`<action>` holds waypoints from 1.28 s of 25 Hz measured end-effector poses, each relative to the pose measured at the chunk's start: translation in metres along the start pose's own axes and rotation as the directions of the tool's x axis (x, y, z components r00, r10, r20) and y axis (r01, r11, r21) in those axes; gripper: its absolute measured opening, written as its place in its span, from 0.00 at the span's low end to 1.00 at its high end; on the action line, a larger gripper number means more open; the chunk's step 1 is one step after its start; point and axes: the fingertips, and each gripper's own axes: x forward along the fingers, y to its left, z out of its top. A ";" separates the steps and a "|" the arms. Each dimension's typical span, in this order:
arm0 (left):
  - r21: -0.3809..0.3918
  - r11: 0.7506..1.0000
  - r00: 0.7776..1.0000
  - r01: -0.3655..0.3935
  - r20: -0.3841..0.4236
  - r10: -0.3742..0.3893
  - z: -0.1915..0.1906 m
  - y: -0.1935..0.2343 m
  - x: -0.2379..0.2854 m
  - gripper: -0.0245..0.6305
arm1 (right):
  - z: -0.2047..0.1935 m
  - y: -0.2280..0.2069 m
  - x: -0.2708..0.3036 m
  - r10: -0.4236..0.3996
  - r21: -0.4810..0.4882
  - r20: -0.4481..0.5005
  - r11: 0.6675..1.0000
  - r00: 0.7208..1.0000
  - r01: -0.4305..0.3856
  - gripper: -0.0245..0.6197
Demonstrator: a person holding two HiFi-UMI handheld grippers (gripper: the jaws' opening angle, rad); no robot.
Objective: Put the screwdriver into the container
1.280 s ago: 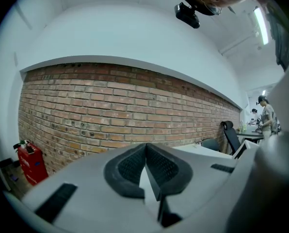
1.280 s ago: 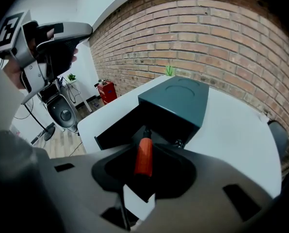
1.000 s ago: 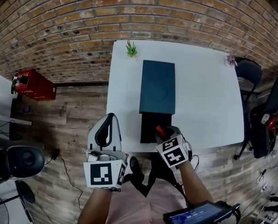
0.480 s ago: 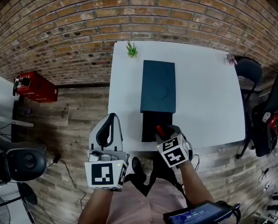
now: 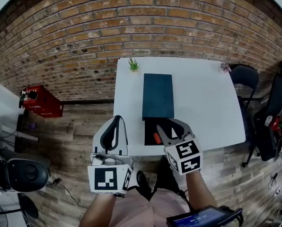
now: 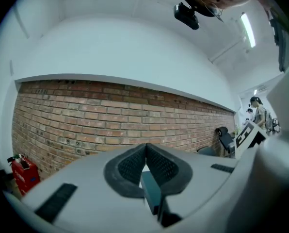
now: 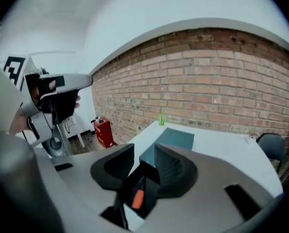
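An orange-handled screwdriver (image 5: 156,138) (image 7: 137,197) lies inside the open black container (image 5: 149,126) (image 7: 148,176) near the front edge of the white table (image 5: 202,103). A dark teal lid (image 5: 158,96) (image 7: 171,140) covers the container's far part. My right gripper (image 5: 172,126) (image 7: 143,157) hovers just above and right of the screwdriver; its jaws stand apart and are closing, with nothing between them. To the left of the table, over the wooden floor, my left gripper (image 5: 115,122) (image 6: 145,150) is shut on nothing.
A small green plant (image 5: 133,64) stands at the table's far left corner and a small object (image 5: 222,68) at the far right corner. Dark chairs (image 5: 245,74) stand to the right. A red box (image 5: 41,102) sits by the brick wall at the left.
The right gripper has let go of the screwdriver and drawn back above it; the screwdriver now lies in the container. The head camera has pulled back. The left gripper has hardly moved.
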 end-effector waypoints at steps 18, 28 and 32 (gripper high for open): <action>0.055 0.996 0.973 0.068 0.216 -0.078 0.115 -0.027 -0.031 0.06 | 0.154 0.019 -0.129 -0.141 -0.099 0.469 0.973 0.872 0.210 0.04; 0.060 0.995 0.970 0.077 0.224 -0.089 0.116 -0.033 -0.037 0.06 | 0.153 0.022 -0.140 -0.163 -0.108 0.482 0.964 0.861 0.243 0.04; 0.061 0.995 0.970 0.077 0.225 -0.089 0.117 -0.033 -0.037 0.06 | 0.156 0.022 -0.142 -0.166 -0.107 0.489 0.963 0.856 0.247 0.04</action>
